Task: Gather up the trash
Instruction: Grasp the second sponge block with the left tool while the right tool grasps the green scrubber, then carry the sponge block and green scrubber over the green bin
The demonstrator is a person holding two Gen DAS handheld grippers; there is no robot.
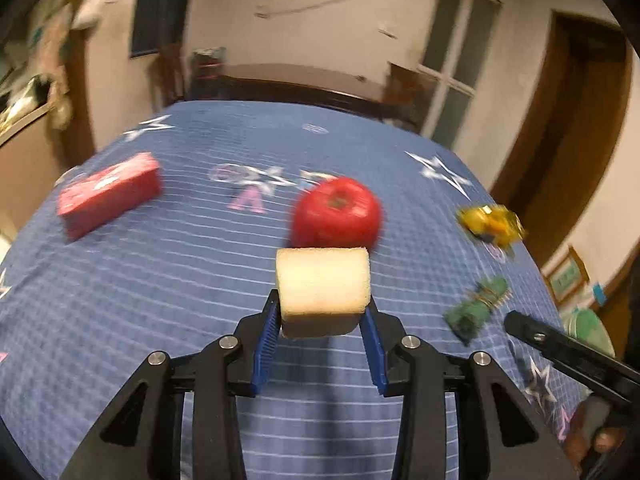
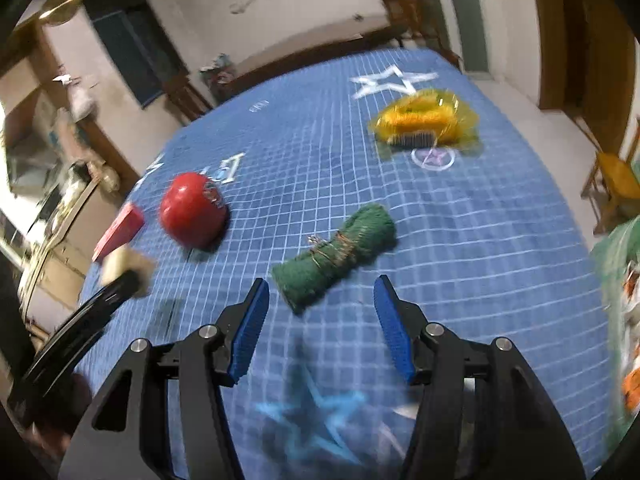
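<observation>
Clamped across its middle by the left gripper [image 1: 322, 316] at frame centre, the pale foam block [image 1: 322, 284] looks light and squashy, while the right gripper [image 2: 322, 312] gapes before the green scouring roll [image 2: 336, 254].

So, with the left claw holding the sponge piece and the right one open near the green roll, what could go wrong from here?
1. The sponge piece sits only at the tips of the left claw; it might slip out.
2. The apple lies right behind the sponge, so a forward push could perhaps roll it.
3. The right claw is open, short of the green roll; both views are blurred, so a fast approach may miss it or nudge it.
</observation>
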